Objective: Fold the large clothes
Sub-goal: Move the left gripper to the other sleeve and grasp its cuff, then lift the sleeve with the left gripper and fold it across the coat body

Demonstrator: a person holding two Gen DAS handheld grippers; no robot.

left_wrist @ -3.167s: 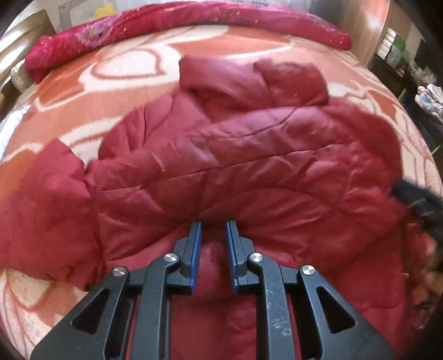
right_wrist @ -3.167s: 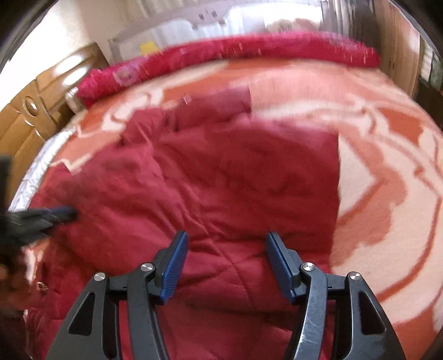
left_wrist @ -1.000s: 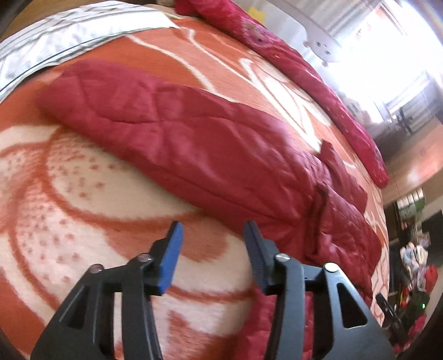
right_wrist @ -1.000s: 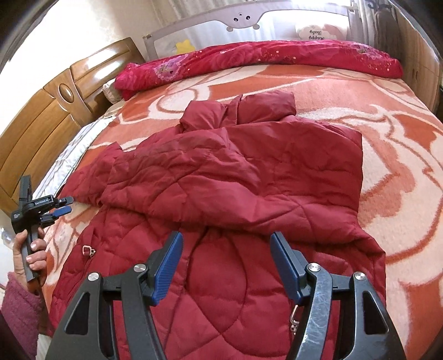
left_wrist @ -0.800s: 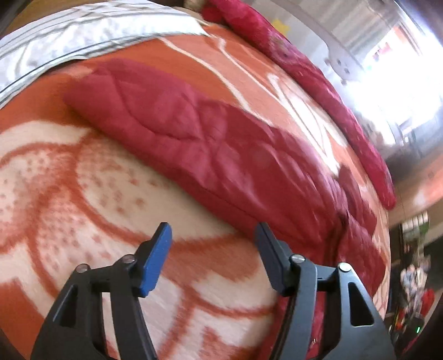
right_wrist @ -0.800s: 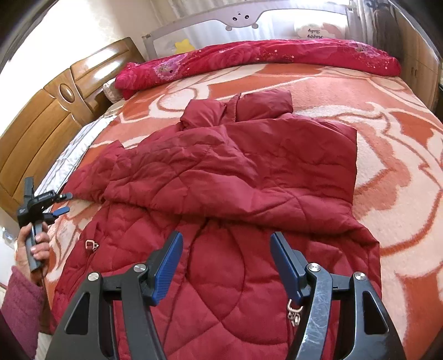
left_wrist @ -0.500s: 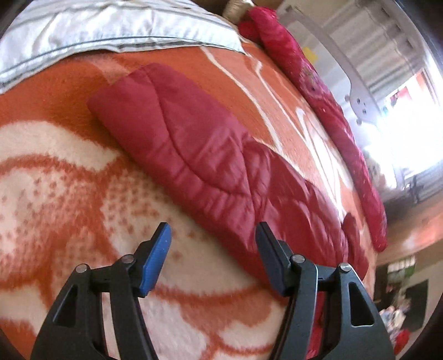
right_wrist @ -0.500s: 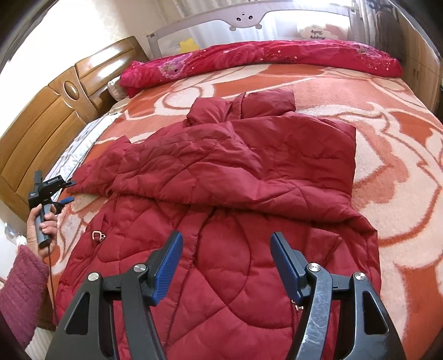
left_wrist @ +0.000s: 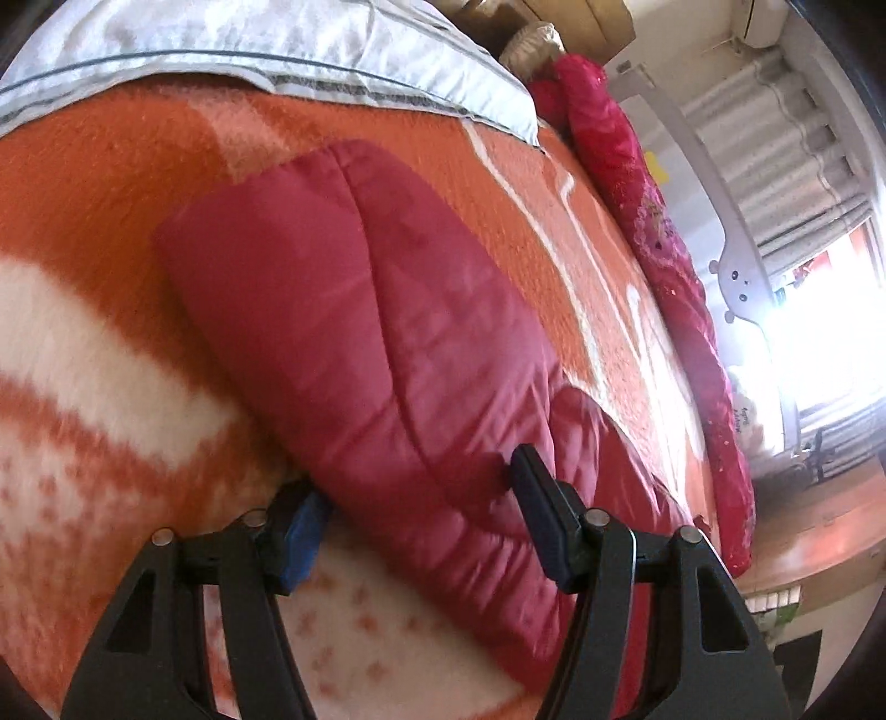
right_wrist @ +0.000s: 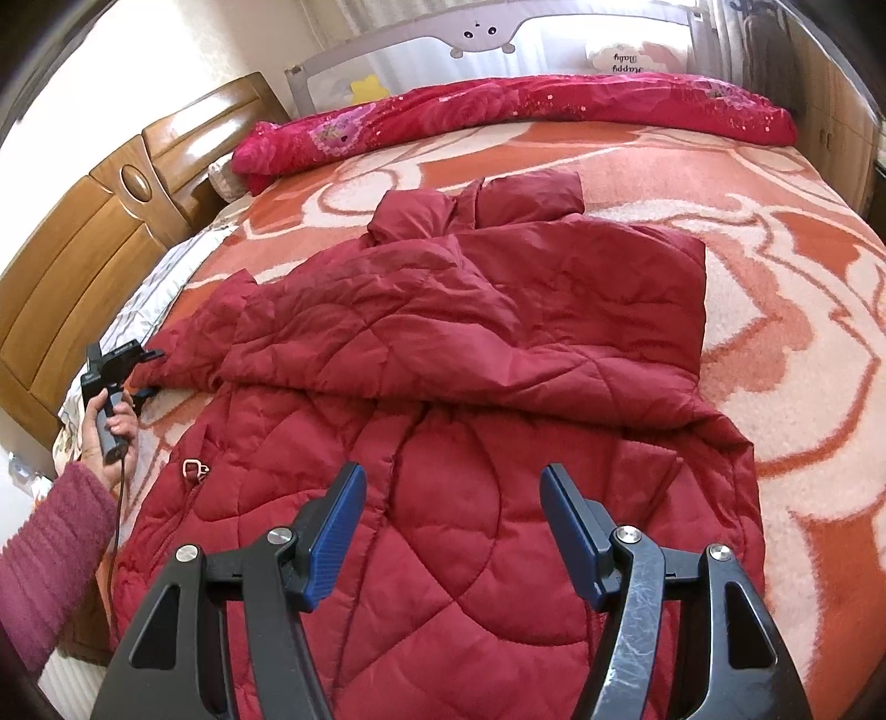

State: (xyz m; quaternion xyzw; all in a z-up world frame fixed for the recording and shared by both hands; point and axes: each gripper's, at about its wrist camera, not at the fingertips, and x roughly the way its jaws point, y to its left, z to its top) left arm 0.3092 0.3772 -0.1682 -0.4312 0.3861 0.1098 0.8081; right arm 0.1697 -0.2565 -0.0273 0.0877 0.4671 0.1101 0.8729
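A dark red quilted jacket [right_wrist: 470, 343] lies spread on the bed, its upper half folded down over the body. In the left wrist view its left sleeve [left_wrist: 387, 332] runs between the fingers of my left gripper [left_wrist: 415, 482], which straddles the sleeve near the cuff end. The jaws stand wide and I see no squeeze on the fabric. The right wrist view shows that left gripper [right_wrist: 150, 372] in a hand at the sleeve's tip. My right gripper [right_wrist: 453, 479] hovers open over the jacket's lower body with nothing between its fingers.
An orange and white patterned blanket [right_wrist: 775, 221] covers the bed. A rolled red floral quilt [right_wrist: 526, 111] lies along the far edge below a grey bed rail [right_wrist: 498, 33]. A wooden headboard [right_wrist: 83, 249] and a white striped sheet [left_wrist: 277, 44] border the left side.
The left gripper has rolled, opened wider and moved forward and down onto the sleeve, which now sits between its fingers. The right gripper has stayed in place.
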